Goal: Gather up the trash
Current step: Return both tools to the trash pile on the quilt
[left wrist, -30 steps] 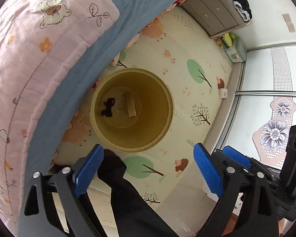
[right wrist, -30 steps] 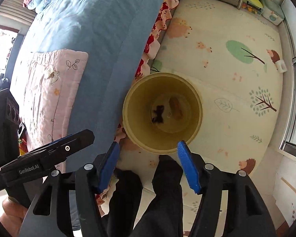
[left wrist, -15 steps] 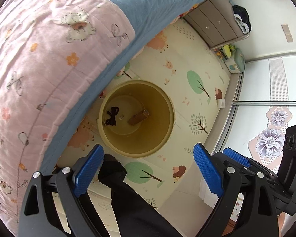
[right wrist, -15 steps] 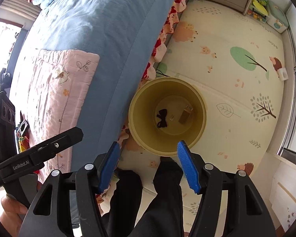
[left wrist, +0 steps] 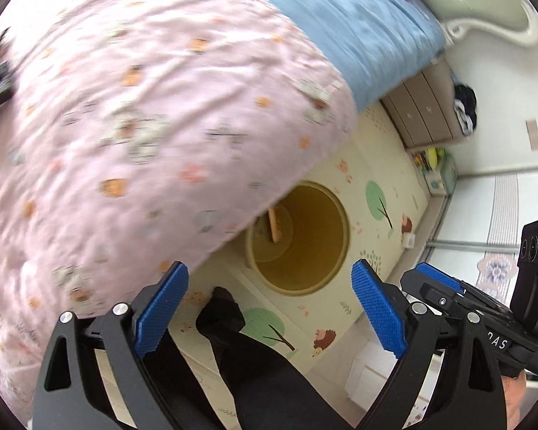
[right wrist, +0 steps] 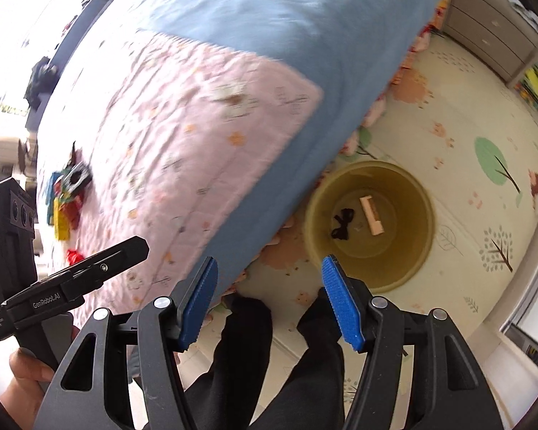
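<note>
Both claws have swung off the yellow bin (right wrist: pixel 369 229) toward the bed (right wrist: pixel 204 114), so another pickup seems next. The left claw (left wrist: pixel 269 308) and right claw (right wrist: pixel 269 301) are spread, pinching nothing. Only the right view shows small colourful litter (right wrist: pixel 66 197) far left of its claw; the left view blurs.

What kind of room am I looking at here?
Most likely a child's bedroom. A bed with a blue sheet and a pink cartoon-print quilt fills much of the view, a cream play mat printed with trees and hedgehogs covers the floor, and a grey chest of drawers stands by the wall.
</note>
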Available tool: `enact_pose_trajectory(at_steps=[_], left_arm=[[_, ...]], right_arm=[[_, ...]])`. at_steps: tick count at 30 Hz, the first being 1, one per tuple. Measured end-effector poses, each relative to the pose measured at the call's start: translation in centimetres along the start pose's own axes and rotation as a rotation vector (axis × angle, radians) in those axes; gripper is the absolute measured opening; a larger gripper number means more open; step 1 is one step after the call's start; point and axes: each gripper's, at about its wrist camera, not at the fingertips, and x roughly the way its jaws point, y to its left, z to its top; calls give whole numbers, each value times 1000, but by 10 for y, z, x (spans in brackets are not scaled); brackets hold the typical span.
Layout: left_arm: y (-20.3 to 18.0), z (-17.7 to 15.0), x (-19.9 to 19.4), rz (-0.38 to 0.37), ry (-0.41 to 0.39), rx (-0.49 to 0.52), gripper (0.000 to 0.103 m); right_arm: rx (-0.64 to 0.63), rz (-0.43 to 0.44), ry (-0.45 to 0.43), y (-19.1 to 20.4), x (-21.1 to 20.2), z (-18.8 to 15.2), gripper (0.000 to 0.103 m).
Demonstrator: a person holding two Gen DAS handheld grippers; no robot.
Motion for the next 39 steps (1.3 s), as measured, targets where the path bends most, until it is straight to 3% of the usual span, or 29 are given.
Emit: enact_pose_trajectory(at_steps=[14, 21, 28, 39], left_arm=[[240, -41, -136, 78, -221, -417, 92], [325, -40, -178, 125, -280, -500, 92], [368, -10, -182, 154, -268, -467, 92], [410, 56, -166, 281, -230, -433, 92]], right_arm=[[-396, 110, 112, 247, 67, 3, 60], [-513, 121, 128, 349, 99, 4, 60], [-524, 118, 110, 399, 120, 19, 60], [-538, 90, 190, 415, 159, 58, 60]])
